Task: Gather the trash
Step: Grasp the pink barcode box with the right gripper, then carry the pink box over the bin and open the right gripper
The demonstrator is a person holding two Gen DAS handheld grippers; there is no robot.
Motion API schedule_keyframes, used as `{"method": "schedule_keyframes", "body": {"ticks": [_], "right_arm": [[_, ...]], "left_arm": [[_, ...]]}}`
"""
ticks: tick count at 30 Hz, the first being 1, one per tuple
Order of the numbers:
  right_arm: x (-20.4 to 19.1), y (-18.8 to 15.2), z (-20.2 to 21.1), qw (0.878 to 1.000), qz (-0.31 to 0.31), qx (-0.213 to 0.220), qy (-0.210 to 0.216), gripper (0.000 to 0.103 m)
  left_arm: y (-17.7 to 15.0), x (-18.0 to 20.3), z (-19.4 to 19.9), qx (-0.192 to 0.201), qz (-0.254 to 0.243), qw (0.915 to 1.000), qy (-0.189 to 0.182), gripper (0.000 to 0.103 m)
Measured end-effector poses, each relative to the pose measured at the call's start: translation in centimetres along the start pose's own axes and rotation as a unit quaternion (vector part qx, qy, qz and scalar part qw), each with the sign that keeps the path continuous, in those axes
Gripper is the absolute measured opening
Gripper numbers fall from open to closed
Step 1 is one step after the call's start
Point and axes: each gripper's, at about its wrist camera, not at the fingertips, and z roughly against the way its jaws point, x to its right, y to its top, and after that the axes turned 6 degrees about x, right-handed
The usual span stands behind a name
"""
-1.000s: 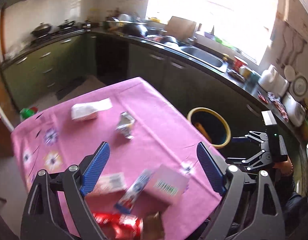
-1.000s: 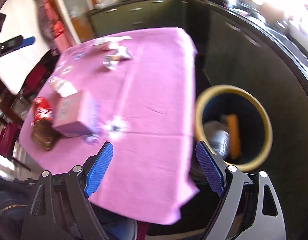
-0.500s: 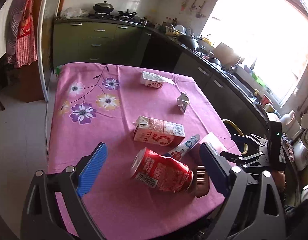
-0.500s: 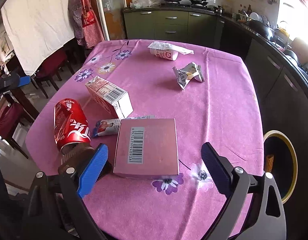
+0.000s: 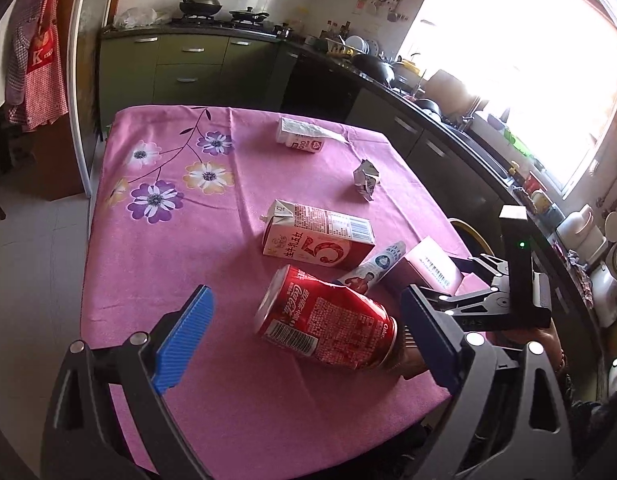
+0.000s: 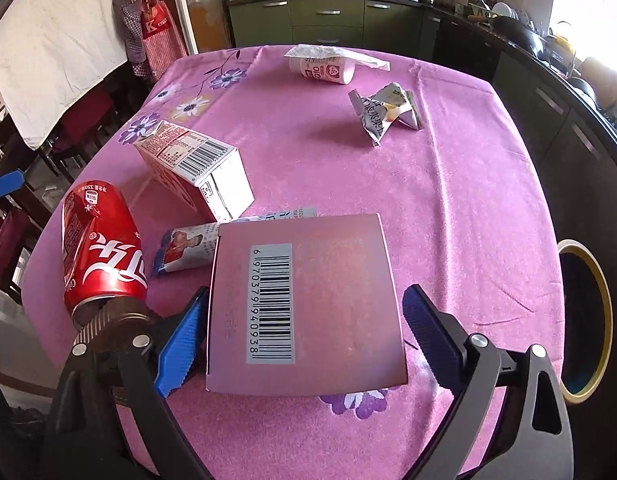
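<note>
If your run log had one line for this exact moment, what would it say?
left gripper: open, red can between fingers | right gripper: open, astride pink box | bin: beside table | neither item gripped yet

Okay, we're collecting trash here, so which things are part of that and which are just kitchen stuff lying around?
Part of the job:
red can
milk carton
pink box
snack tube
crumpled wrapper
yogurt cup
bin

Just lying about:
apron
pans
</note>
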Motion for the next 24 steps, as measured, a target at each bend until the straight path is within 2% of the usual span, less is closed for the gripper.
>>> {"method": "schedule_keyframes", "body": {"ticks": [2, 3, 5, 18, 24], "right_arm": [[-0.2, -0.1, -0.2, 1.0, 0.003, -0.002, -0.001, 0.09], [-0.2, -0.2, -0.4, 1.0, 0.005, -0.004, -0.003, 0.082], [0.1, -0.3, -0.6, 1.0, 0.001, -0.008, 0.0, 0.077], [0.9, -0.5, 0.7, 1.0, -0.011, 0.011, 0.013, 0.076], [2.5, -0.2, 3.4, 0.999, -0.035, 0.04, 0.014, 0.076]], "left_arm": [[-0.1, 0.3, 0.0, -0.002, -0.004, 1.0, -0.003, 0.09], [-0.1, 0.5, -0.1, -0.002, -0.007, 1.0, -0.005, 0.09], [-0.2, 0.8, -0.2, -0.005, -0.011, 0.9999, -0.007, 0.09], [-0.3, 2.4, -0.6, -0.014, -0.028, 0.9992, -0.024, 0.091], [-0.3, 2.8, -0.8, -0.016, -0.036, 0.9986, -0.034, 0.091]]}}
